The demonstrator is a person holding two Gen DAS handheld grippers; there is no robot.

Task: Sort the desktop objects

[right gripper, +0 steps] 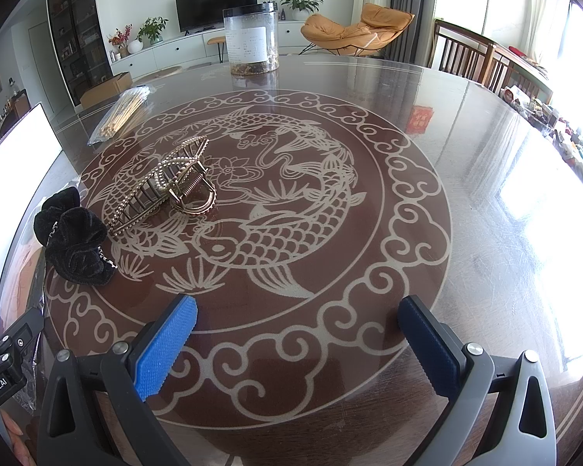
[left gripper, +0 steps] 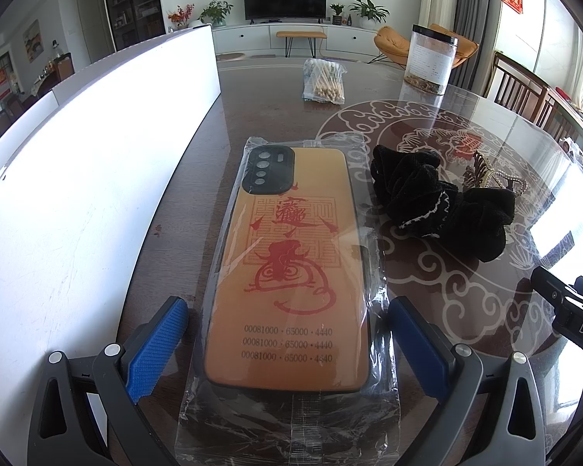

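An orange phone case (left gripper: 287, 264) in clear plastic wrap lies flat on the table, its near end between the blue pads of my open left gripper (left gripper: 285, 336). A black scrunchie (left gripper: 443, 202) lies to its right; it also shows in the right wrist view (right gripper: 74, 242). A gold pearl hair claw (right gripper: 167, 188) lies beyond the scrunchie. My right gripper (right gripper: 297, 334) is open and empty above the fish pattern. A bag of cotton swabs (left gripper: 324, 81) (right gripper: 122, 112) and a clear jar (left gripper: 431, 60) (right gripper: 252, 39) stand farther back.
A white box (left gripper: 77, 178) runs along the left side of the table. The round glass-topped table (right gripper: 466, 194) has wooden chairs (right gripper: 466, 54) beyond its far right rim. The right gripper's body (left gripper: 571, 306) shows at the left view's right edge.
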